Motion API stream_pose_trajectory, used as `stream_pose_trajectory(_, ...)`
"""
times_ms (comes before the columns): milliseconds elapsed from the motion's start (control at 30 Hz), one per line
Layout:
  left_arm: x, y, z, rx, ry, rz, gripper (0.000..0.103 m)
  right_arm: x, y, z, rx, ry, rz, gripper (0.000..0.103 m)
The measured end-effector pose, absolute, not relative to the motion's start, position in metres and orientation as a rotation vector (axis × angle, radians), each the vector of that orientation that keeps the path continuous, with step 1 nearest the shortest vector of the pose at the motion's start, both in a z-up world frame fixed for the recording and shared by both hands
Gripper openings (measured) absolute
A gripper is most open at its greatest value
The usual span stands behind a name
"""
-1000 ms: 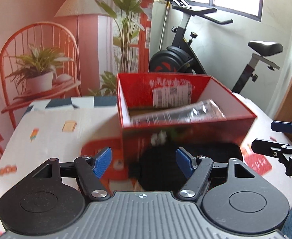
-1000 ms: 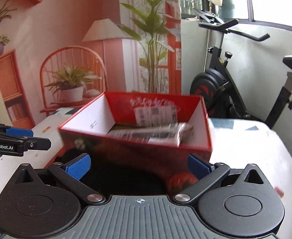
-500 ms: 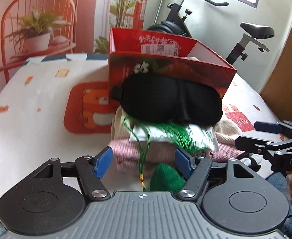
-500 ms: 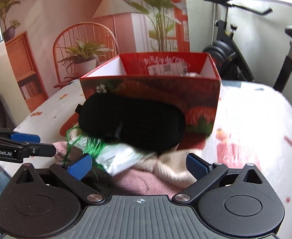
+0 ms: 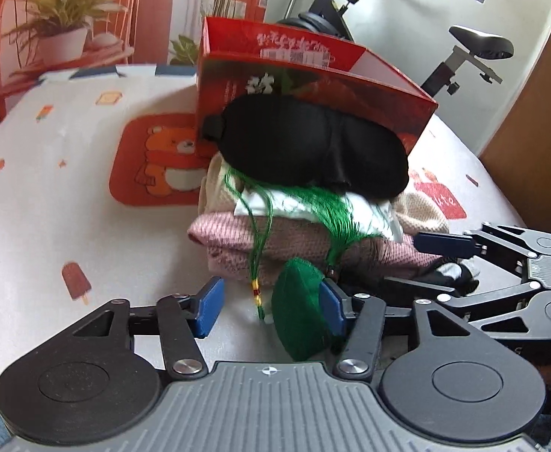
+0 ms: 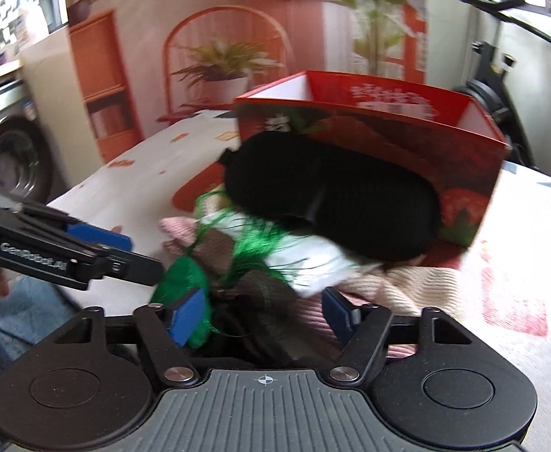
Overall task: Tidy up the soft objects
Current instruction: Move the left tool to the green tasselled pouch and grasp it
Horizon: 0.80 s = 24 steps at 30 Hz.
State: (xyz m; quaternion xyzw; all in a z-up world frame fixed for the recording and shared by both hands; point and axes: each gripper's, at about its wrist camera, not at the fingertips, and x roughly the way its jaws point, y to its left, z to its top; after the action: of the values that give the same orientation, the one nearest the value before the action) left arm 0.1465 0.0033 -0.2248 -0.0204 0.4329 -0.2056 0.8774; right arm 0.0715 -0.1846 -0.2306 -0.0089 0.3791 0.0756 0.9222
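A pile of soft things lies on the table in front of a red box (image 5: 313,75). On top is a black eye mask (image 5: 313,143), under it a white packet with green tassels (image 5: 313,203), then pink knitwear (image 5: 298,241) and cream knitwear (image 5: 422,211). A green pouch (image 5: 298,320) hangs at the pile's near edge. My left gripper (image 5: 270,303) is open at the pile's front, the pouch just inside its right pad. My right gripper (image 6: 264,314) is open at the pile's right side, over dark cloth (image 6: 253,316); the mask (image 6: 332,203) and box (image 6: 369,128) lie ahead.
The table (image 5: 49,207) has a white printed cloth and a red bear mat (image 5: 155,158) left of the pile. An exercise bike (image 5: 463,49) stands behind the box. An orange chair with a potted plant (image 5: 61,34) stands at the far left. A washing machine (image 6: 8,150) is left.
Both grippers have dropped from box height and come close to the pile's near edge. The box's inside has gone out of sight. The right gripper now shows close beside the left.
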Motion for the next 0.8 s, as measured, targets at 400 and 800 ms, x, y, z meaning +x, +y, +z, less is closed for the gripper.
stream_pose_trajectory(400,0.153,0.013,-0.24,-0.181,0.97,-0.505,0.046,0.087,-0.153,-0.249,-0.121,0.833,0.338,0.059)
stream_pose_trajectory(800,0.164,0.009,-0.255,-0.254,1.02,-0.545,0.042,0.099,-0.138,-0.267,-0.174,0.874,0.39,0.06)
